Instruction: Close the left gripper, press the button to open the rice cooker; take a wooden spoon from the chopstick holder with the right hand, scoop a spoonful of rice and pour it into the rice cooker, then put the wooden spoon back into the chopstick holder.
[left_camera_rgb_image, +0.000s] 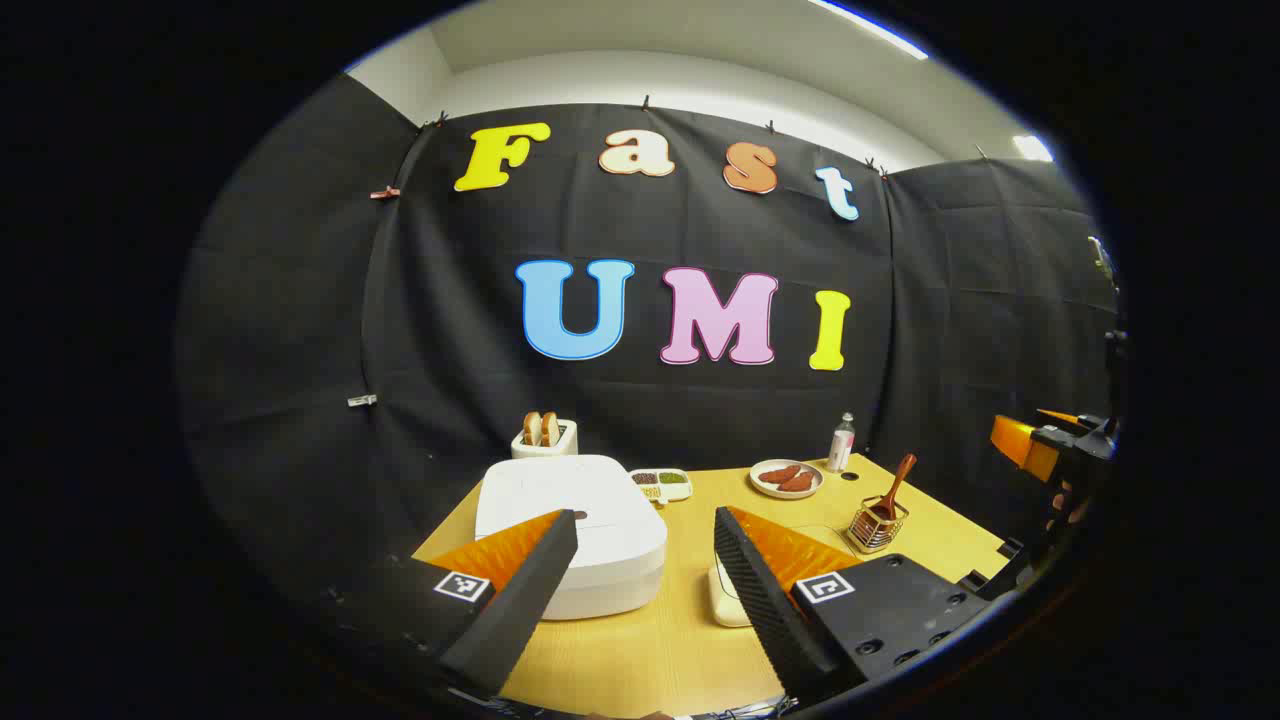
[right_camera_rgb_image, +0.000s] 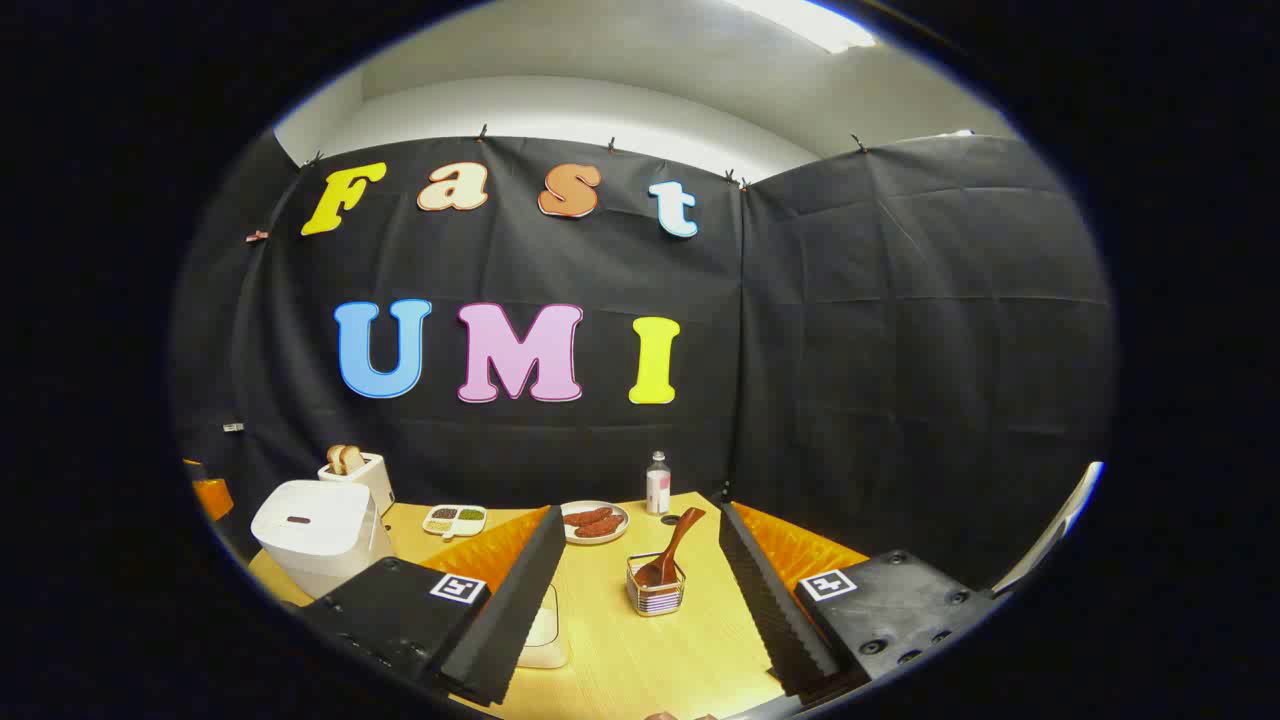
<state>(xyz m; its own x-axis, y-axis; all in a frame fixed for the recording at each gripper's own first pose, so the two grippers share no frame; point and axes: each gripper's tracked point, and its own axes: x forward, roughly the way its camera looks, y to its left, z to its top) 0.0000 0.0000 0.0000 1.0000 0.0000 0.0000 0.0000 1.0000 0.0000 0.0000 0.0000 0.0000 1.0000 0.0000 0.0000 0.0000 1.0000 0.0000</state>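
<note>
The white, rounded rice cooker (left_camera_rgb_image: 570, 530), lid down, sits at nine o'clock on the yellow wooden worktop (left_camera_rgb_image: 660, 640). At three o'clock, a brown wooden spoon (right_camera_rgb_image: 668, 553) stands in the wire chopstick holder (right_camera_rgb_image: 656, 588). The left hand-held gripper (left_camera_rgb_image: 645, 570) and right hand-held gripper (right_camera_rgb_image: 640, 580) are both released, grasping nothing.

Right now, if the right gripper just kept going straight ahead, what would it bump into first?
Probably the chopstick holder with the wooden spoon standing in it; it sits between the open right gripper fingers, straight ahead on the table. Depth is hard to judge.
</note>
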